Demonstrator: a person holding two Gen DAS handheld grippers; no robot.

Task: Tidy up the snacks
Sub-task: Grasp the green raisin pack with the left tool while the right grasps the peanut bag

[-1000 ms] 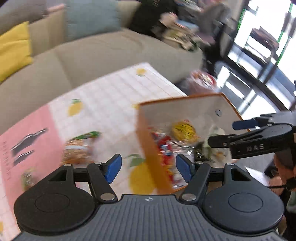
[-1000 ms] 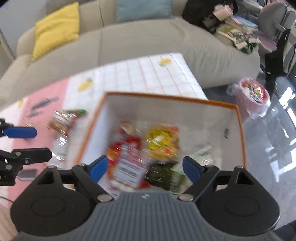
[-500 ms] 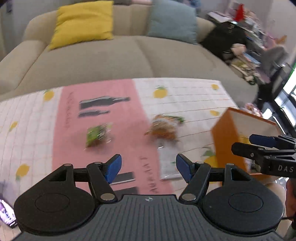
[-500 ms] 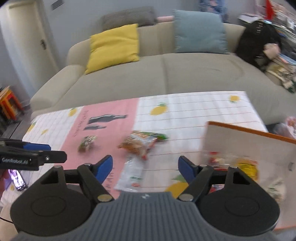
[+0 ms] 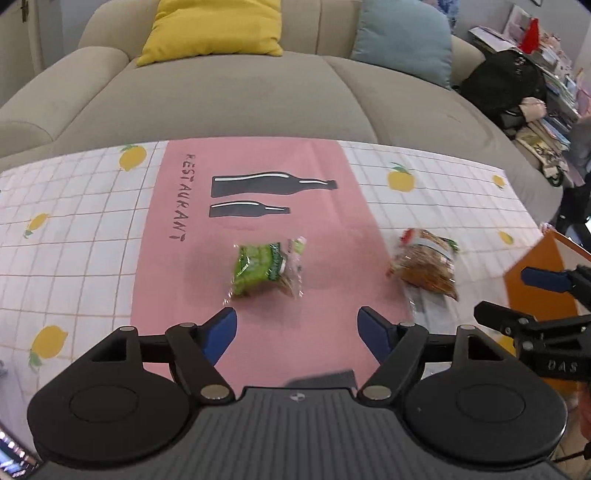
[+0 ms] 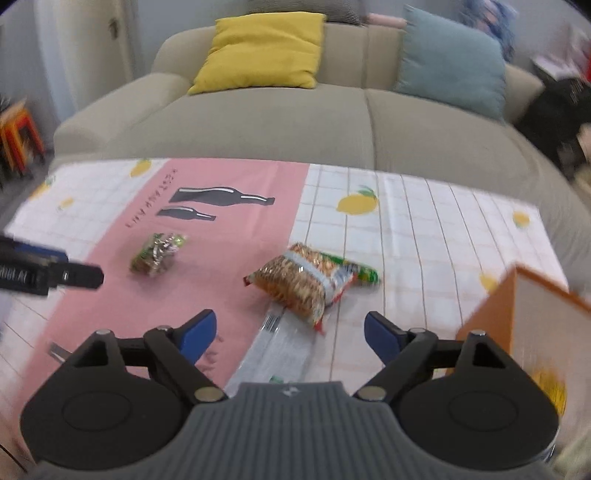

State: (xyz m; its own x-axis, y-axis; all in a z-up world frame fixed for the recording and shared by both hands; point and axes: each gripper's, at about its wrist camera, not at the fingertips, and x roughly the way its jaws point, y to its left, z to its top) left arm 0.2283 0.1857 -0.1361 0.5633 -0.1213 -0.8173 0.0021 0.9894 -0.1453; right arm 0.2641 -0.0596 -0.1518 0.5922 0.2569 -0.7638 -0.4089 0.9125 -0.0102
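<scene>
A small green snack packet (image 5: 264, 267) lies on the pink tablecloth strip, just ahead of my open, empty left gripper (image 5: 297, 325); it also shows in the right wrist view (image 6: 157, 253). A brown peanut bag (image 6: 303, 282) lies just ahead of my open, empty right gripper (image 6: 290, 328), partly on a clear flat packet (image 6: 279, 341). The peanut bag shows at the right in the left wrist view (image 5: 424, 267). The orange box (image 6: 532, 325) stands at the table's right end, with a yellow snack blurred inside. The right gripper appears in the left wrist view (image 5: 524, 293).
A beige sofa (image 5: 240, 92) with a yellow cushion (image 5: 214, 31) and a blue cushion (image 5: 402, 38) runs behind the table. A phone (image 5: 13, 458) lies at the near left. Clutter and a black bag (image 5: 506, 88) sit at the right.
Both grippers have swung left from above the orange box to over the table. The box now sits at the right edge of both views. Both stay open and empty.
</scene>
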